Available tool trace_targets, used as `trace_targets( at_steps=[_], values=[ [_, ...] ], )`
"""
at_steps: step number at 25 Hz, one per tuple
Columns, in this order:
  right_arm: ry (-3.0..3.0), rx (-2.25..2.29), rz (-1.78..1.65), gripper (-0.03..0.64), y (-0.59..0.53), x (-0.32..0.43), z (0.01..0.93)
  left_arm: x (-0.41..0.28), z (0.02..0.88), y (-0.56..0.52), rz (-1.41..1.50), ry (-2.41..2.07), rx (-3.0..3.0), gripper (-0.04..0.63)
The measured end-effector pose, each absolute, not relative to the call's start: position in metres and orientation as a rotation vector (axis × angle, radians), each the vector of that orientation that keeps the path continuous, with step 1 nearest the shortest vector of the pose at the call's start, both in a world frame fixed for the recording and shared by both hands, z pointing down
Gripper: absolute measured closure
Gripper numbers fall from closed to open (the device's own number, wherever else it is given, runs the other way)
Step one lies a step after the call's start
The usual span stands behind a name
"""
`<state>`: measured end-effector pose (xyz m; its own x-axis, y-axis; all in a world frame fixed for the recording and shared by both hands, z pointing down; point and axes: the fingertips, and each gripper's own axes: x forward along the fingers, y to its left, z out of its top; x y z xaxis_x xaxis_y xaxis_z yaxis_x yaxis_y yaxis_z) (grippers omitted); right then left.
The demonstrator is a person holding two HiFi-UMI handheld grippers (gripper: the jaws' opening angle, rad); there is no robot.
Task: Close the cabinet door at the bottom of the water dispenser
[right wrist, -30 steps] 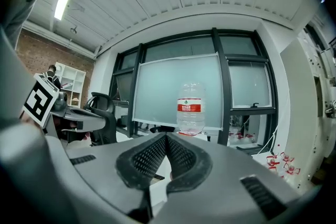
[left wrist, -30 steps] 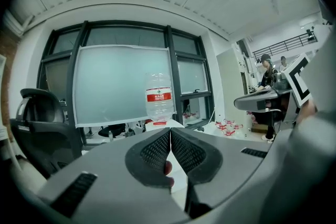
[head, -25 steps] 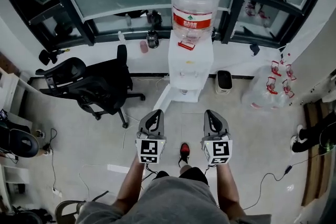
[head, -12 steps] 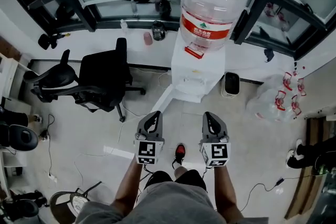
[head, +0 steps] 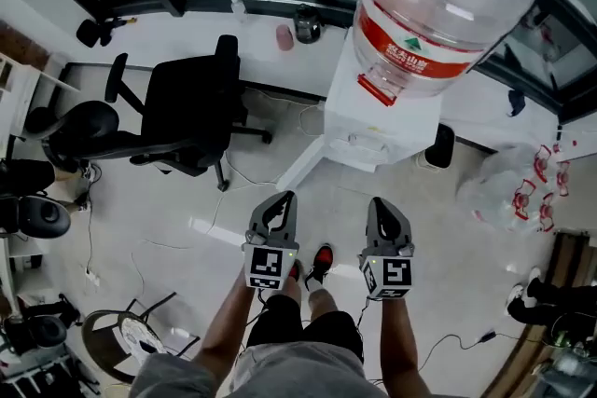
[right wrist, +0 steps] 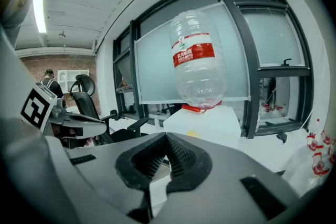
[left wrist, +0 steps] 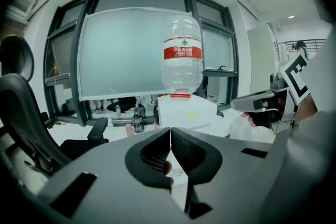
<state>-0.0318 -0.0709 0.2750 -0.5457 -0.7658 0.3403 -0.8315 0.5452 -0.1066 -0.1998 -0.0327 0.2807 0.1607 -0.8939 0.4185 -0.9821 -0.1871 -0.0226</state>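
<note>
The white water dispenser [head: 381, 121] stands against the window wall, with a large clear bottle [head: 438, 5] with a red label on top. Its bottom cabinet door [head: 300, 168] hangs open, swung out towards the lower left over the floor. My left gripper [head: 279, 203] and right gripper [head: 383, 209] are held side by side in front of the dispenser, both apart from it and from the door. Both are shut and hold nothing. The left gripper view shows the dispenser [left wrist: 186, 115] straight ahead over the closed jaws. In the right gripper view the bottle [right wrist: 197, 60] looms close.
A black office chair [head: 182, 121] stands left of the open door, with a second chair [head: 65, 130] further left. A small dark bin [head: 437, 146] and a clear bag of bottles [head: 508, 191] sit right of the dispenser. Cables trail over the floor. My red shoe [head: 322, 261] is between the grippers.
I have stepped closer to the dispenser, so it and the bottle fill more of the head view. Both grippers have come down and forward together, still shut.
</note>
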Motion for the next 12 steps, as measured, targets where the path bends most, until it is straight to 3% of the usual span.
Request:
trace_targets(
  at_steps=[12],
  values=[
    [-2.445, 1.236, 0.522, 0.6, -0.078, -0.079, 0.43, -0.24, 0.439, -0.032, 0.582, -1.724, 2.046, 0.571]
  ],
)
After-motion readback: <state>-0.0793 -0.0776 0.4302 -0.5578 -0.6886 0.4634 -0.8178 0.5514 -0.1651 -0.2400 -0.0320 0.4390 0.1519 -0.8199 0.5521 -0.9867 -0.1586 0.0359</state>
